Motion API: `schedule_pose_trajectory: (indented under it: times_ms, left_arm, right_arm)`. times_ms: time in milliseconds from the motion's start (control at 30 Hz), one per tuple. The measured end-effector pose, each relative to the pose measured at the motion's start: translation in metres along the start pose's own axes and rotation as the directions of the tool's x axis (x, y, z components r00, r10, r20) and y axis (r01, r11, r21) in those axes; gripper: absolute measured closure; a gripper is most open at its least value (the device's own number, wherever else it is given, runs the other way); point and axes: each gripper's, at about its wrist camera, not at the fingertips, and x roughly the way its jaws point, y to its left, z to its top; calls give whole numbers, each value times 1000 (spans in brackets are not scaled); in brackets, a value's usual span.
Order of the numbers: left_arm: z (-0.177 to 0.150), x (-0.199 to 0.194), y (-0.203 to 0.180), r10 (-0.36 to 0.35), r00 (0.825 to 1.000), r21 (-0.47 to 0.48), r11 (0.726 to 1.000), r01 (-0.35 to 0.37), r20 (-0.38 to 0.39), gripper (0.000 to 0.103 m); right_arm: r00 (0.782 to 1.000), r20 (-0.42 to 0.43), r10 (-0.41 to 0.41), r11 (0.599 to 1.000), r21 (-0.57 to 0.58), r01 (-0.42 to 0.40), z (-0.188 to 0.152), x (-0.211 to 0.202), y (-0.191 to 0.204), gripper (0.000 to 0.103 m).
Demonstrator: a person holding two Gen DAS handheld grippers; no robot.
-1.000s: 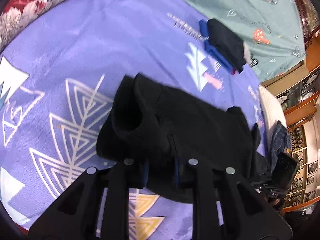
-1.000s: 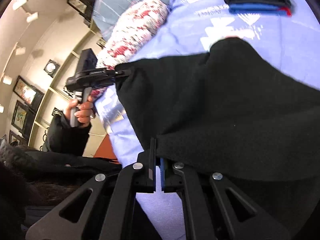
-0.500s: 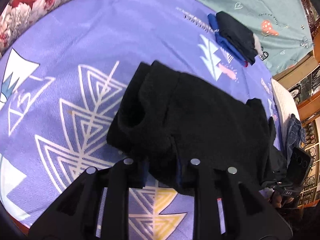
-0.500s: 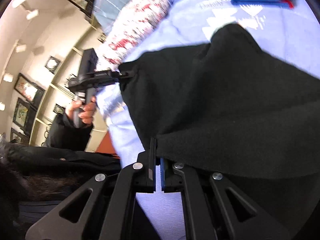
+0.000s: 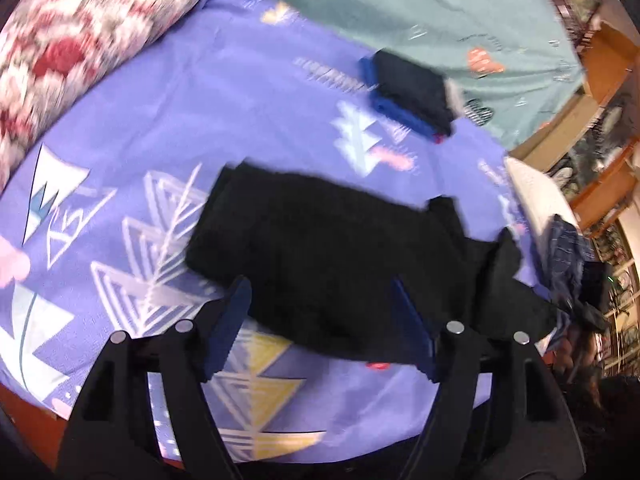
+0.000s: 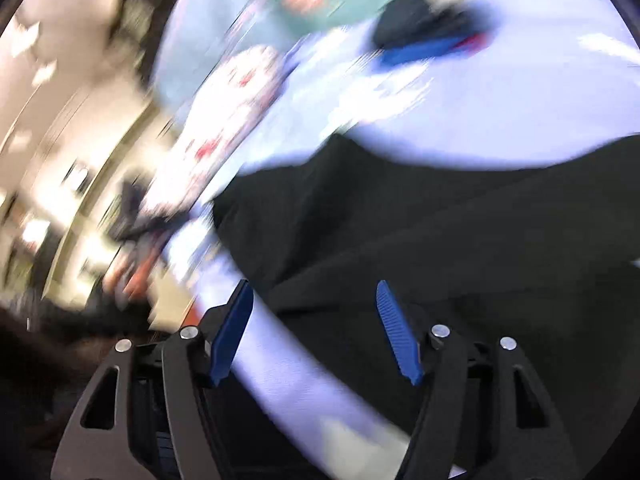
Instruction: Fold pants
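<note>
The black pants [image 5: 328, 248] lie folded in a thick bundle on the purple patterned bedsheet [image 5: 200, 92]. My left gripper [image 5: 320, 320] is open, its blue pads [image 5: 230, 320] spread just above the near edge of the pants and holding nothing. In the right wrist view, which is blurred, the pants [image 6: 460, 232] fill the lower right. My right gripper [image 6: 316, 328] is open and empty over the pants' edge. The other gripper shows as a dark blur at the left of that view.
A stack of folded dark and blue clothes [image 5: 412, 92] sits farther back on the sheet, also in the right wrist view [image 6: 424, 36]. A floral pillow [image 5: 80, 32] lies at the left. A teal cover [image 5: 440, 8] is behind. Wooden shelves [image 5: 600, 120] stand at the right.
Both grippers have opened and let go of the black pants, which now rest on the sheet. Both have drawn back a little, and the right view is blurred with motion.
</note>
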Motion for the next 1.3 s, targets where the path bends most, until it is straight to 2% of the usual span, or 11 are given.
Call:
schedule_pose_trajectory:
  times_ms: [67, 133, 200, 467, 567, 633, 667, 833, 933, 1067, 1300]
  left_arm:
    - [3, -4, -26, -56, 998, 63, 996, 55, 23, 26]
    - [3, 9, -45, -91, 996, 111, 990, 90, 1, 26]
    - [1, 32, -56, -112, 993, 120, 986, 116, -39, 26]
    - [-14, 105, -53, -161, 974, -2, 987, 162, -161, 26]
    - [-18, 110, -55, -157, 972, 2, 987, 160, -174, 26]
    - [-18, 112, -56, -157, 972, 4, 987, 160, -177, 26]
    - [-17, 112, -56, -161, 971, 1, 987, 164, -176, 25]
    - [-15, 118, -56, -175, 967, 3, 984, 178, -185, 21]
    - [-15, 122, -58, -187, 963, 20, 981, 195, -192, 18]
    - [-16, 128, -60, -198, 958, 42, 977, 211, -207, 17]
    - [-14, 131, -61, -190, 954, 59, 976, 209, -232, 16]
  right_arm:
    - [974, 110, -197, 973, 148, 180, 12, -45, -46, 25]
    - [886, 132, -444, 863, 329, 383, 18, -82, -99, 25]
    - [845, 128, -519, 797, 430, 424, 22, -99, -140, 25]
    - [830, 30, -558, 686, 580, 440, 38, -68, -222, 32]
    - [840, 30, -541, 702, 566, 432, 47, -49, -231, 52]
    - [856, 35, -516, 723, 554, 413, 48, -44, -236, 92]
    - [873, 44, -487, 738, 554, 384, 47, -45, -236, 92]
    - [846, 233, -479, 806, 499, 319, 40, -103, -191, 92]
    - [783, 348, -515, 821, 463, 334, 17, -168, -142, 92]
    - [720, 325, -613, 759, 494, 424, -31, -217, -114, 92]
    - [740, 148, -656, 642, 625, 443, -105, -202, -159, 92]
